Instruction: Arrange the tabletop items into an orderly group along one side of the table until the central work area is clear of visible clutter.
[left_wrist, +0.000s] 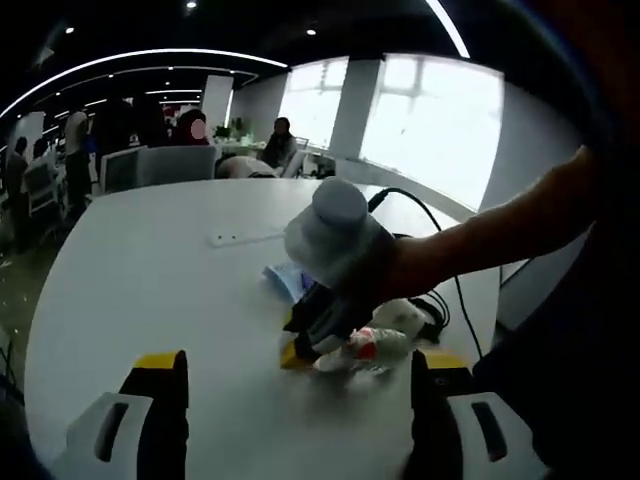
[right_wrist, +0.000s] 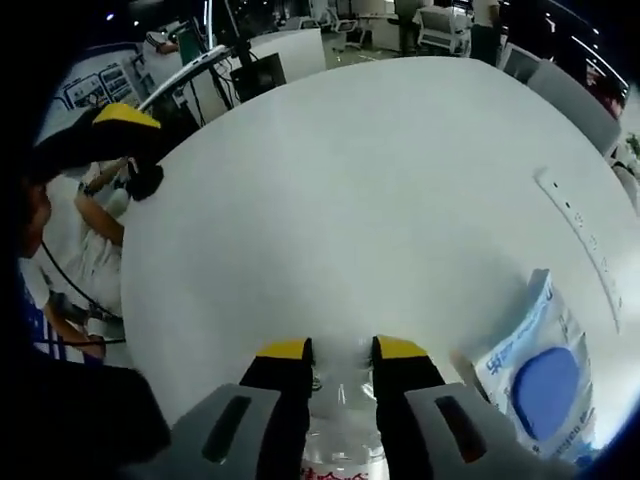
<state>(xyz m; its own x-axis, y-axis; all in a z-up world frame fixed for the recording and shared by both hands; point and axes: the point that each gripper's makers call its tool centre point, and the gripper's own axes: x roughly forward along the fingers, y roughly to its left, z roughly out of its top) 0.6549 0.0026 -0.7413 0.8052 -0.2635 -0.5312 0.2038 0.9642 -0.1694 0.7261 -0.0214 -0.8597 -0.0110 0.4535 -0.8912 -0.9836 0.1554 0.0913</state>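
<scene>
Fingers of the right gripper (right_wrist: 340, 360) are closed on a clear plastic bottle (right_wrist: 338, 440), whose long axis runs back between them toward six o'clock. The left gripper (left_wrist: 300, 375) is held wide apart and empty; the bottle (left_wrist: 362, 350) is seen lying on the white surface (left_wrist: 150, 280) at its one o'clock. A blue wipes packet (right_wrist: 545, 385) lies at the right fingers' three o'clock, a power strip (right_wrist: 585, 245) beyond at two o'clock.
</scene>
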